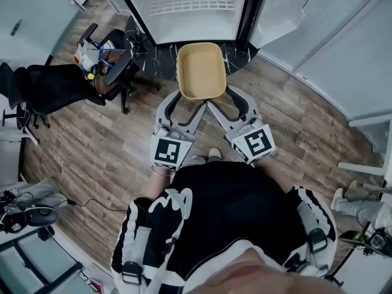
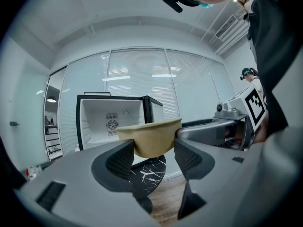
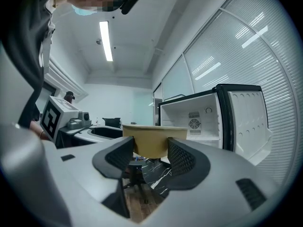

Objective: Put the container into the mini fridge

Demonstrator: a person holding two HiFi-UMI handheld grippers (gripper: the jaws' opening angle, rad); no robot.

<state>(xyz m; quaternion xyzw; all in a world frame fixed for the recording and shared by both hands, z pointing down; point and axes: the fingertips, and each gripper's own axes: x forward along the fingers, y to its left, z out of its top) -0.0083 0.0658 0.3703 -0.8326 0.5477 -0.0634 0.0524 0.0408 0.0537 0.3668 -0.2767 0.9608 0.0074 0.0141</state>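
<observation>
Head view: left gripper (image 1: 190, 103), right gripper (image 1: 222, 101) clamp smooth, rounded-rectangular tan container (image 1: 201, 72).

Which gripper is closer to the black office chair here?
Left. The left gripper holds the container at its near-left corner, on the chair side. The right gripper holds the near-right corner, farther from the chair.

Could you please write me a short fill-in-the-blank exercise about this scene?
The left gripper and the right gripper together hold a tan container that is ___ inside.
The mini fridge ahead stands ___.
The office chair is on the person's ___ side.
Missing words: empty; open; left.
</observation>
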